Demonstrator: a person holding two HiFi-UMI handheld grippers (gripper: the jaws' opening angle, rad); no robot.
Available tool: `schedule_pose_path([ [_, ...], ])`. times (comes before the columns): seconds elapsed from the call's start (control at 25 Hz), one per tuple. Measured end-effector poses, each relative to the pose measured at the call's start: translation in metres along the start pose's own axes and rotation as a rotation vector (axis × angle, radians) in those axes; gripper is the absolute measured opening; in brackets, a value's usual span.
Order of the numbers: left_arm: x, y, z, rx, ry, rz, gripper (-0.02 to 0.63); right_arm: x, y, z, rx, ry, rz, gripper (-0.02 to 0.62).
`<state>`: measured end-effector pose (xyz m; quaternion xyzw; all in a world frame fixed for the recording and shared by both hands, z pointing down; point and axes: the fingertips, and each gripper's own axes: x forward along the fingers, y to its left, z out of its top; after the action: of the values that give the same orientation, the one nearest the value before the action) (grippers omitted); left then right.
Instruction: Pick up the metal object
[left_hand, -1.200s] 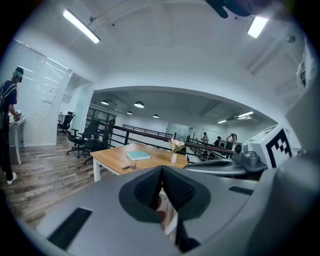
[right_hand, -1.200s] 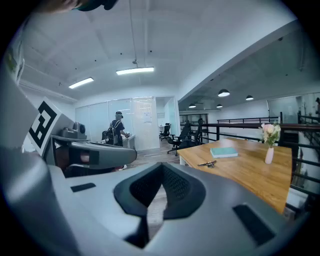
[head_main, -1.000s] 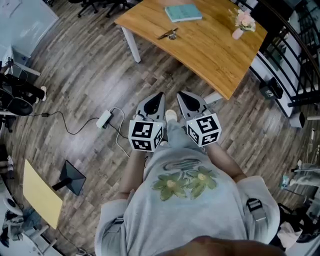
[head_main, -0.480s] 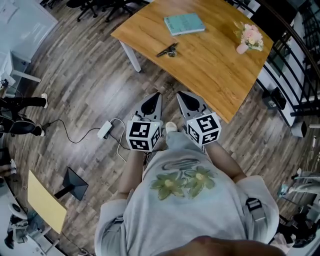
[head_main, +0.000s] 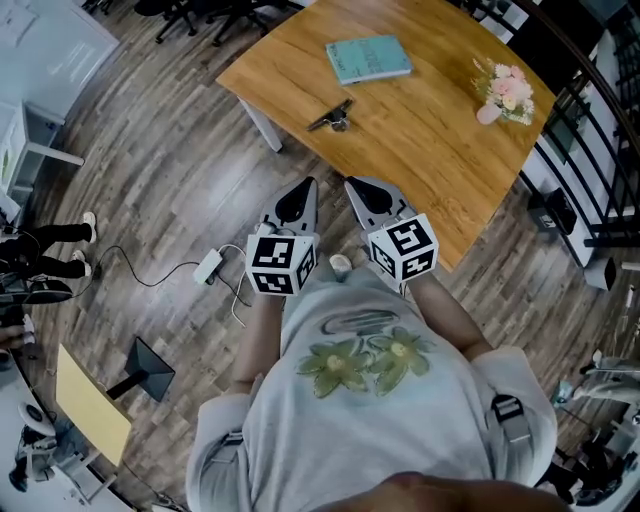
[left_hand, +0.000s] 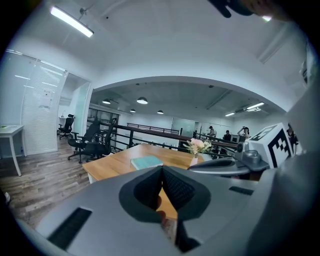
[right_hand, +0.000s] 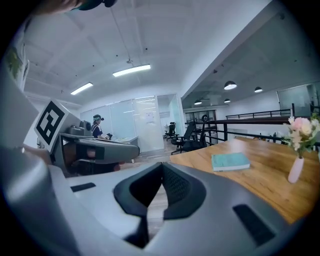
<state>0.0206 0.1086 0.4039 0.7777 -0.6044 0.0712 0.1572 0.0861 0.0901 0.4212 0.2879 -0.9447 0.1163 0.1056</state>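
Head view shows the light wooden table ahead. The grey left gripper and grey right gripper are closed, empty and well short of it, so this looks like the approach. The next move is to reach and open. The small dark metal object lies near the table's left edge, its long axis running diagonally from lower left to upper right. Which end leads is too small to tell.

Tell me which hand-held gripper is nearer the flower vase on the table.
Right. The right hand-held gripper is down-left of the flower vase in the head view; the left hand-held gripper is farther left.
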Motion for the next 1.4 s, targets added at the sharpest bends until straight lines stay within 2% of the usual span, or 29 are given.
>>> schedule_pose_path([
  [0.12, 0.013, 0.004, 0.006, 0.003, 0.002, 0.0, 0.015, 0.008, -0.013, 0.007, 0.006, -0.002, -0.004, 0.009],
  [0.48, 0.049, 0.028, 0.005, -0.015, 0.048, 0.007, 0.015, 0.047, -0.041, 0.011, 0.011, 0.04, 0.017, 0.073],
  [0.84, 0.085, 0.074, 0.015, -0.042, 0.074, 0.005, 0.015, 0.1, -0.062, 0.01, -0.002, 0.121, 0.038, 0.156],
  [1.12, 0.115, 0.108, 0.017, -0.039, 0.112, -0.02, 0.015, 0.138, -0.076, 0.004, -0.093, 0.216, 0.041, 0.211],
  [1.4, 0.148, 0.133, 0.028, -0.023, 0.134, -0.069, 0.015, 0.166, -0.098, -0.005, -0.072, 0.284, 0.013, 0.235],
])
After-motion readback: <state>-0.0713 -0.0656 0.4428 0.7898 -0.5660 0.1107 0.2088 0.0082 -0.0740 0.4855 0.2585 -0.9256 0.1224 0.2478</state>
